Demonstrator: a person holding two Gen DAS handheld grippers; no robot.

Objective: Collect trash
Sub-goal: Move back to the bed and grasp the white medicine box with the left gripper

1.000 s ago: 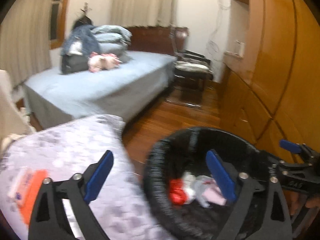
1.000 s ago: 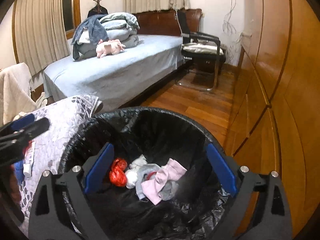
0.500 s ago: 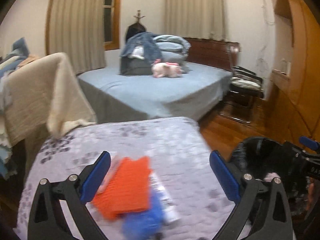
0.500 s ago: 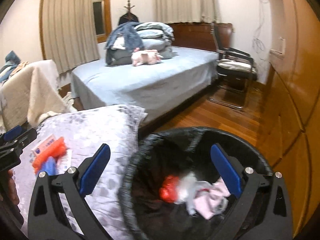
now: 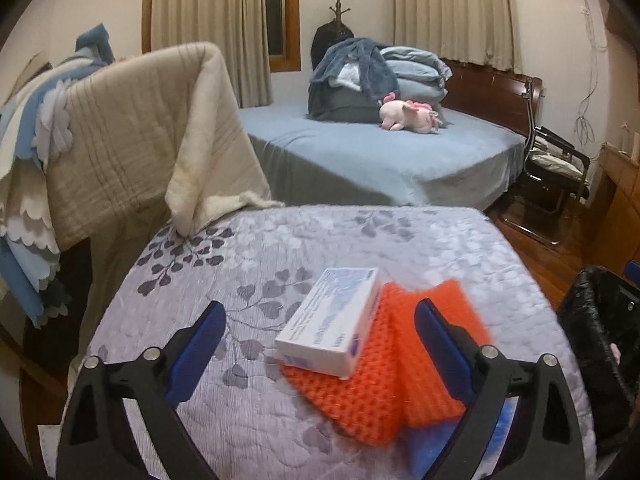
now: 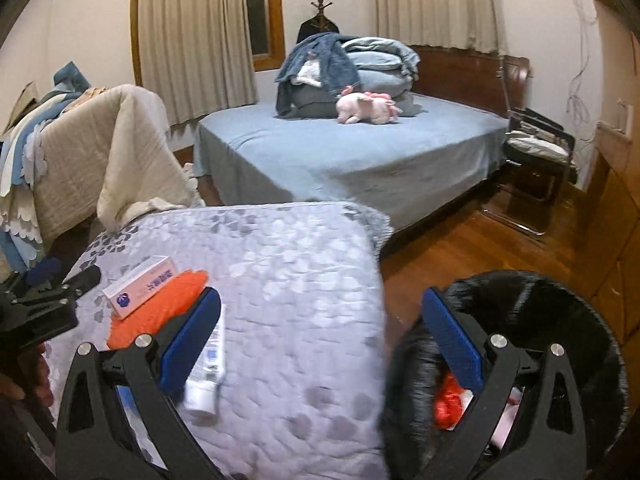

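The print on the white box (image 5: pixel 334 326) is too blurred to read.

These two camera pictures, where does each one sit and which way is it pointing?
Left wrist view: rides the left hand-held gripper, open, looking along its fingers at the white box lying on the orange mesh; the bin shows at far right.
Right wrist view: rides the right hand-held gripper, open, straddling the quilt edge and bin; the left gripper and fingers show at left.
Shared: box, orange mesh, quilt, bin, bed.
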